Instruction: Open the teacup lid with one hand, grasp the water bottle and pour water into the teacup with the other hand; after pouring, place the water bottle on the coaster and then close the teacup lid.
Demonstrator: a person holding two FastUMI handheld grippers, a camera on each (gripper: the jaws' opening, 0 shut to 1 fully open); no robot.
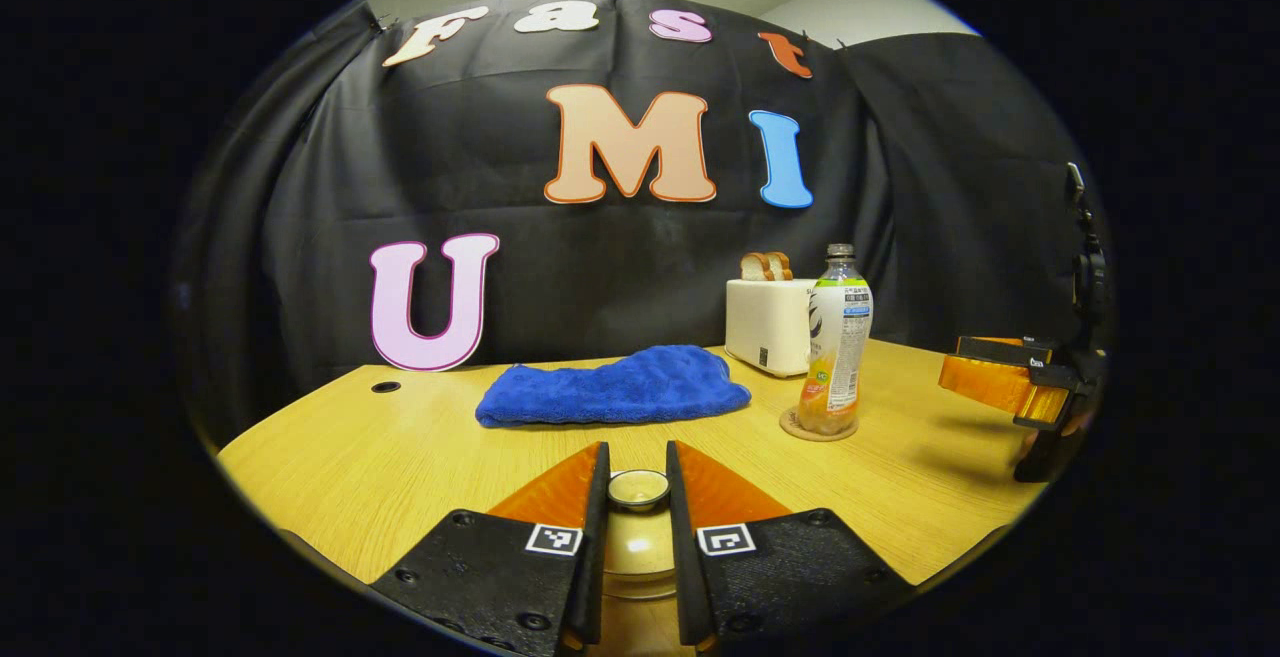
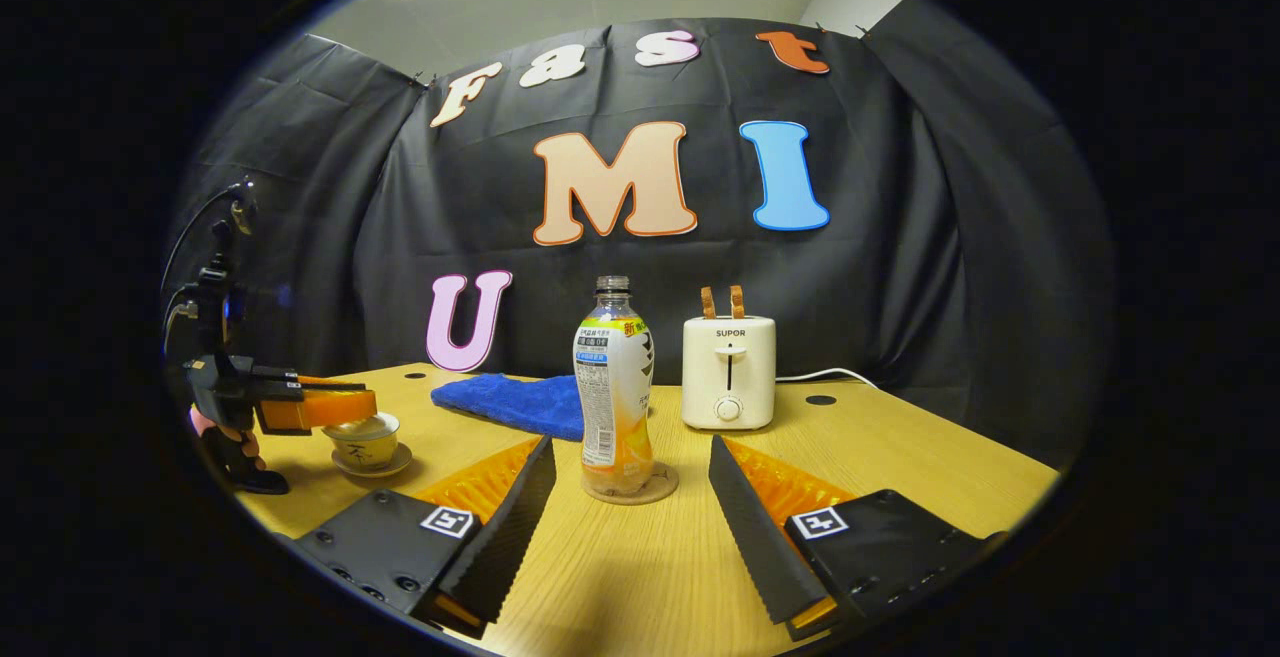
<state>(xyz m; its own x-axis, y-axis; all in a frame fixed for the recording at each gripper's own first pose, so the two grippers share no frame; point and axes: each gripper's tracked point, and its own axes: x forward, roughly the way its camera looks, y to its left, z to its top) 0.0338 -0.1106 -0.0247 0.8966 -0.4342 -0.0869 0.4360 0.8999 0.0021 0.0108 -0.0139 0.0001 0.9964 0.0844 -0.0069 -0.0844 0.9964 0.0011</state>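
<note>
1. Wooden table fills the lower half of both views, with the black cloth wall behind it.
2. At the bottom centre of the left gripper view, the left gripper has its two fingers drawn close together on either side of the knob of the teacup lid; they look to be pinching it, and the lid's rounded top shows below between them.
3. At the left edge of the right gripper view, that same gripper sits right over the teacup, which stands on its saucer; a hand holds it from below.
4. At the bottom of the right gripper view, the right gripper is spread wide, with nothing between its fingers.
5. Beyond the gap, at frame centre, the water bottle stands upright on the round coaster, clear of both fingers.
6. In the left gripper view the bottle and coaster sit right of centre, and the right gripper shows at the far right edge.
7. Behind the bottle, a blue cloth lies to the left and a white toaster with two slices of toast stands to the right.
</note>
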